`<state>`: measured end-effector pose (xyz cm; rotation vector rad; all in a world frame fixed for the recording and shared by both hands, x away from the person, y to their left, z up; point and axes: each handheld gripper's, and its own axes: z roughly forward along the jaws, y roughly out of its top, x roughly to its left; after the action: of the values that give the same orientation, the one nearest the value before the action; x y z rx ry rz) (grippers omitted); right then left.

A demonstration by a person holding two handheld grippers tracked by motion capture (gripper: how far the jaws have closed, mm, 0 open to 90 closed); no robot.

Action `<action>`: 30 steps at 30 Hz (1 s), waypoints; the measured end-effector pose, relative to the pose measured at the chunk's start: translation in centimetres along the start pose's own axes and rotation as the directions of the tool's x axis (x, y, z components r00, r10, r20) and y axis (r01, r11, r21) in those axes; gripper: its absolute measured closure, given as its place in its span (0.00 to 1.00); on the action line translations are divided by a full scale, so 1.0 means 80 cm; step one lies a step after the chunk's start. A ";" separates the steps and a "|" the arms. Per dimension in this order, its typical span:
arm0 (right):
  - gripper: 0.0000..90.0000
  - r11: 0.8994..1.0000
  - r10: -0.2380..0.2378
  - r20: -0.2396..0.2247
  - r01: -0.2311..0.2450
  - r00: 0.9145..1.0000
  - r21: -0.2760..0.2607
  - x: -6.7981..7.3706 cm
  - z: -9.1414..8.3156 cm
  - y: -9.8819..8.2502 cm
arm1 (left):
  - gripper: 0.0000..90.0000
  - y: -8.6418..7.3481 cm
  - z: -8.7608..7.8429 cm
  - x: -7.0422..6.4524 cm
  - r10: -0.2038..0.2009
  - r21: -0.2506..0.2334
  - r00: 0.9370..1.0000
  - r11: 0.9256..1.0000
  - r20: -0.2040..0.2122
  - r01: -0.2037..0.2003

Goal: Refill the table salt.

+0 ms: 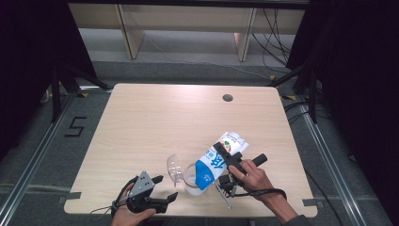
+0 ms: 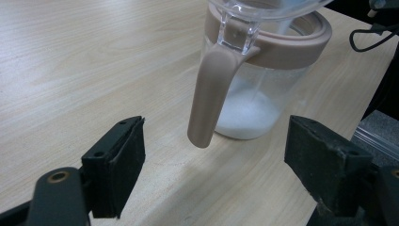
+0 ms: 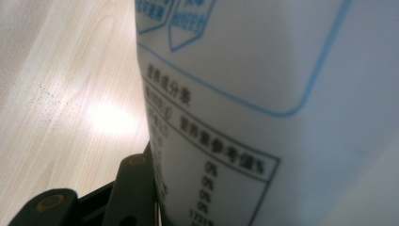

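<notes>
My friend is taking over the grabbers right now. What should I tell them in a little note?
Right gripper: shut on the blue and white bag, tipped mouth-down over the clear jar.
Left gripper: open, holding nothing, beside the jar, facing its tan handle.
Jar: on the table near the front edge, flip lid open, some white powder in the bottom.
Done: pouring started.
Left: probably finish pouring, set the bag down, shut the lid.
</notes>
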<state>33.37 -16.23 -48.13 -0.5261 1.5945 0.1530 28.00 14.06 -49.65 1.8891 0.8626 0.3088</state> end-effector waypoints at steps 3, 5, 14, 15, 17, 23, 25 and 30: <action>0.62 1.000 0.023 0.008 -0.022 1.000 -0.003 0.000 0.000 -0.001 | 0.23 0.000 0.000 0.000 0.004 0.008 1.000 1.000 -0.006 -0.004; 0.62 1.000 0.021 0.008 -0.021 1.000 0.000 0.000 0.000 -0.001 | 0.23 0.000 0.000 0.000 0.006 0.010 1.000 1.000 -0.005 -0.006; 0.63 1.000 -0.007 -0.001 0.007 1.000 -0.001 0.001 0.000 0.000 | 0.23 0.000 0.001 0.001 0.010 0.003 1.000 1.000 -0.003 -0.010; 0.63 1.000 -0.006 -0.002 0.006 1.000 0.000 0.001 -0.001 0.000 | 0.23 0.000 0.001 0.001 0.010 0.003 1.000 1.000 -0.004 -0.010; 0.63 1.000 -0.005 -0.001 0.005 1.000 0.000 0.001 0.000 0.000 | 0.23 0.000 0.001 0.001 0.009 0.003 1.000 1.000 -0.004 -0.009; 0.63 1.000 -0.003 0.010 0.003 1.000 -0.005 0.000 0.000 0.000 | 0.23 0.000 0.000 0.001 0.009 0.003 1.000 1.000 -0.004 -0.009; 0.63 1.000 0.023 0.015 -0.023 1.000 -0.012 0.002 0.000 0.000 | 0.23 0.000 0.001 0.001 0.008 0.002 1.000 1.000 -0.004 -0.008; 0.64 1.000 0.016 0.015 -0.016 1.000 -0.011 0.001 0.000 0.000 | 0.23 0.000 0.001 0.001 0.007 0.000 1.000 1.000 -0.005 -0.007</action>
<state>33.34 -16.23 -48.21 -0.5195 1.5839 0.1776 28.08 14.08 -49.72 1.8923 0.8591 0.3185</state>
